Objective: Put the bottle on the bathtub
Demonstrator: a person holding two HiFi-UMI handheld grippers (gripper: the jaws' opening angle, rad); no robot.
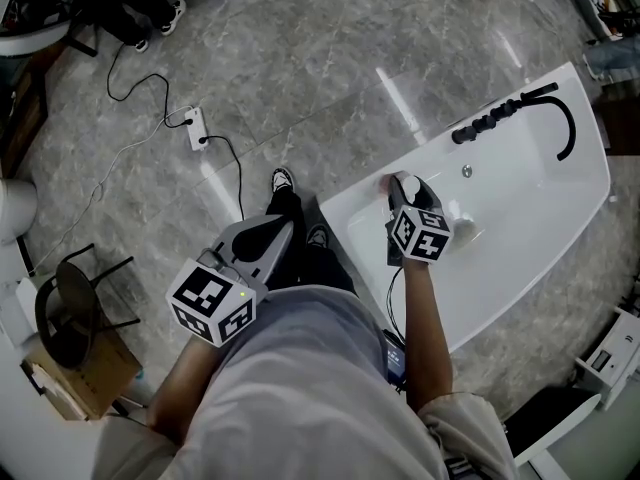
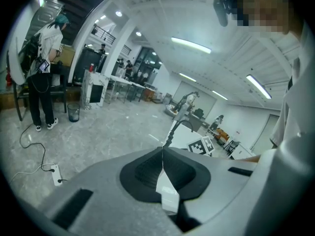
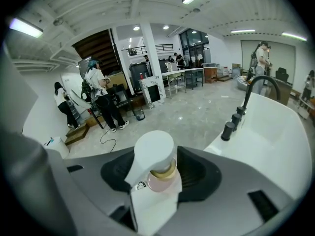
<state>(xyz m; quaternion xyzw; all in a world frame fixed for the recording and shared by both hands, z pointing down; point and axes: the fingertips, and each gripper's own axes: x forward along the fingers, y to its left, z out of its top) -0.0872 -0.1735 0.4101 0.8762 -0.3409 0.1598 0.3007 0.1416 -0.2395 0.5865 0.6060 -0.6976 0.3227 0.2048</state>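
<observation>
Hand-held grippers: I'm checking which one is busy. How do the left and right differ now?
The left hand-held gripper has its jaws together, empty; the right hand-held gripper is shut on a white-capped bottle. The left is over the floor; the right is over the bathtub edge. Both carry marker cubes.

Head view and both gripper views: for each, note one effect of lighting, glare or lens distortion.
Head view: bright ceiling-light streaks glare on the glossy floor. Left gripper view: fisheye, dark rounded corners, shut jaws looming large. Right gripper view: same bowing curves the bathtub; the bottle in the jaws looks oversized.
</observation>
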